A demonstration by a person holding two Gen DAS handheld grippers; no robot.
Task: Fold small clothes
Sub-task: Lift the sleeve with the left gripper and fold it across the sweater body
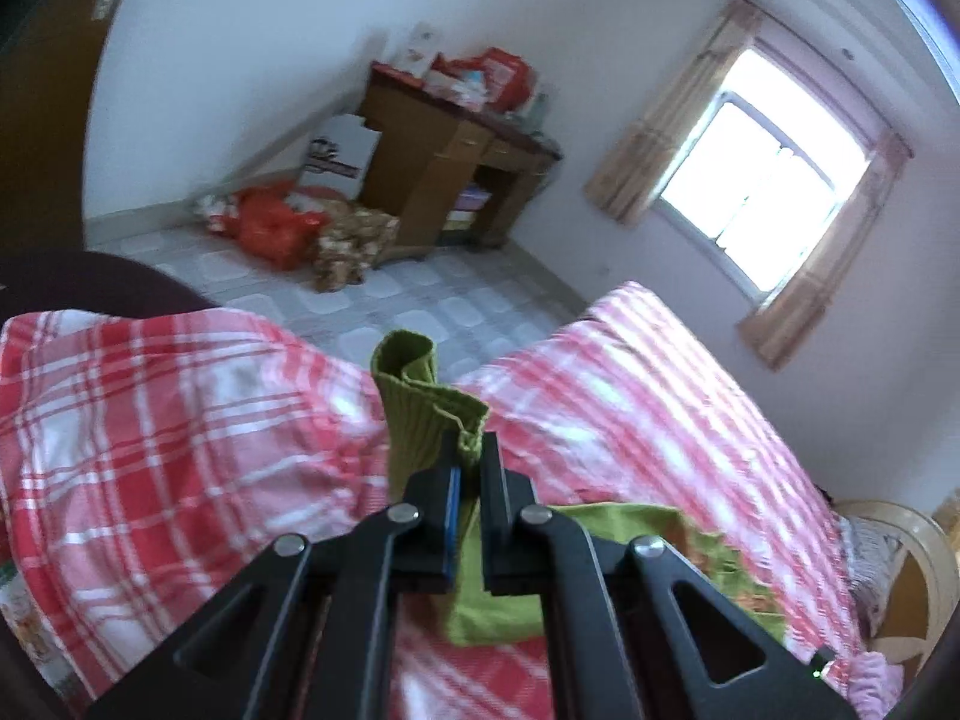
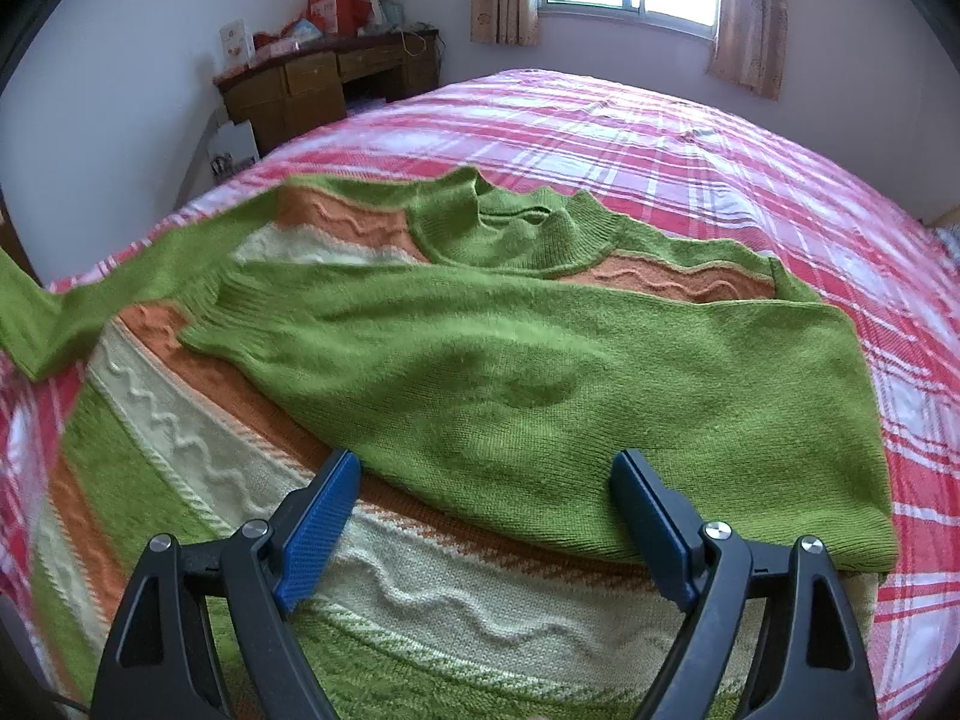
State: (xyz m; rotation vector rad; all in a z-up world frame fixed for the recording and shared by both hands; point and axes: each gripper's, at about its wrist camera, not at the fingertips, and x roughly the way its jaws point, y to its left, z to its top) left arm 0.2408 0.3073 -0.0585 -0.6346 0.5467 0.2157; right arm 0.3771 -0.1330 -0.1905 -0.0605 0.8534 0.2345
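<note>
Left hand-held gripper [image 1: 471, 462] clenched on sweater [image 2: 480, 360] cuff [image 1: 429, 396], right hand-held gripper [image 2: 486, 504] released: carry cuff flat across chest w/o bunching.

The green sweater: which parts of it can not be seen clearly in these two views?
- Left wrist view: the sweater body is hidden behind the left gripper; only the pinched cuff shows.
- Right wrist view: the left sleeve is blurred and cut by the edge; the hem lies under the right gripper.

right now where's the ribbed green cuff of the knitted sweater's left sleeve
In the left wrist view the ribbed green cuff sits centre frame, pinched in the left gripper, above the red plaid bedspread.
</note>
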